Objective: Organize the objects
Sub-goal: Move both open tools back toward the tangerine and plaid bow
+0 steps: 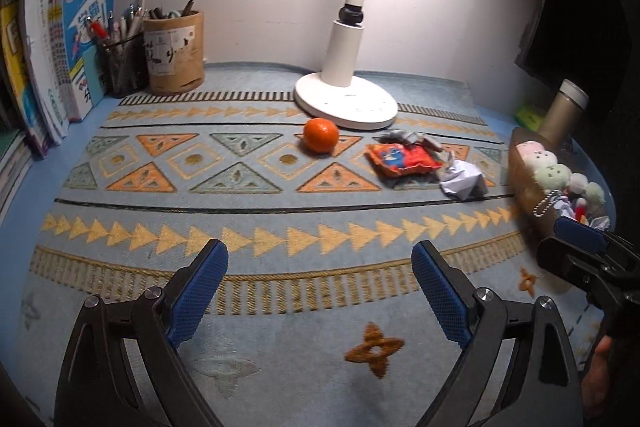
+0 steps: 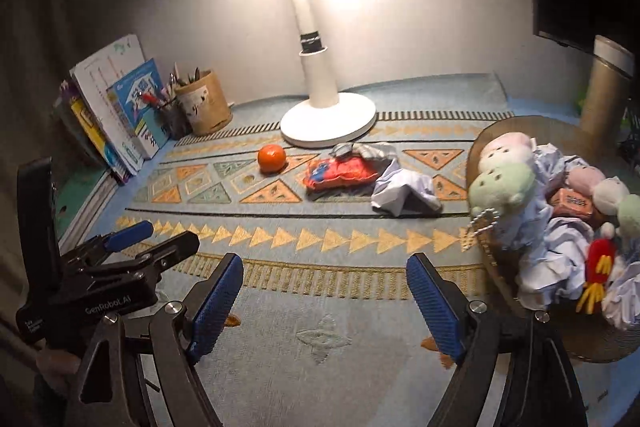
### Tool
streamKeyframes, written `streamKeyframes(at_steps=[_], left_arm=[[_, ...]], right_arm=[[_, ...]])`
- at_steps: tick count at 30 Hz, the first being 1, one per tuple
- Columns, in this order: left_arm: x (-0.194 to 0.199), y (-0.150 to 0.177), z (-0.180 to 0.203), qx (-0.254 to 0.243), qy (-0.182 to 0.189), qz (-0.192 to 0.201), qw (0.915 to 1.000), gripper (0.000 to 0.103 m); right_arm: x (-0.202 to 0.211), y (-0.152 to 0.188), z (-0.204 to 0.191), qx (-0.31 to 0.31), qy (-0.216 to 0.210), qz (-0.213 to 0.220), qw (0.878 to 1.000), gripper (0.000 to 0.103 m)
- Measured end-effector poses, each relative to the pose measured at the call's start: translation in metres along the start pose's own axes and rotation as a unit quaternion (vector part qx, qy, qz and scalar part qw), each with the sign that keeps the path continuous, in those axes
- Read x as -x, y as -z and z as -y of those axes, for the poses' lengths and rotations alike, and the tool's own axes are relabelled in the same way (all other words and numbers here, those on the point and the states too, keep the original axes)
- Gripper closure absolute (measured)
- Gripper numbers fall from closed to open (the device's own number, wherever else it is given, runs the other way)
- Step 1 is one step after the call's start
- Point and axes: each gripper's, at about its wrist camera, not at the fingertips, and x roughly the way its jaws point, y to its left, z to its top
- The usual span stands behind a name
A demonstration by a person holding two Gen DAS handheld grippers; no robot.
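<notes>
Objects: round orange tangerine [image 1: 321, 135], red crinkled snack packet [image 1: 404, 159] and crumpled white paper [image 1: 462, 176] lie along the patterned blue mat [image 1: 248, 259], toward the tabletop's far edge, before the white lamp base [image 1: 346, 103].
Basket: brown woven basket [image 2: 560, 323] at the right edge holds plush toys and paper.
Writing: "GenRobot.AI" on the left hand-held gripper [image 2: 154, 241].
Left hand-held gripper: jaws spread, empty.
Right hand-held gripper [image 2: 324, 301]: jaws spread, empty.

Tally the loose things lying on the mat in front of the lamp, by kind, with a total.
Orange: 1
Red snack packet: 1
Crumpled white paper: 1
Grey crumpled wrapper: 1
Total: 4
</notes>
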Motion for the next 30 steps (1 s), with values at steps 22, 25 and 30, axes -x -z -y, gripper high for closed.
streamKeyframes(at_steps=[22,25,30], left_arm=[[-0.022,0.016,-0.030,0.061,-0.023,-0.001,0.9979,0.010],[-0.022,0.016,-0.026,0.051,-0.030,-0.002,0.9982,0.010],[-0.026,0.012,-0.021,0.034,-0.022,-0.021,0.9990,0.010]], right_arm=[[-0.059,0.016,-0.018,0.069,0.083,-0.028,0.994,0.019],[-0.061,0.013,-0.010,0.048,0.065,-0.037,0.996,0.019],[-0.054,-0.003,0.000,0.019,0.044,-0.031,0.998,0.019]])
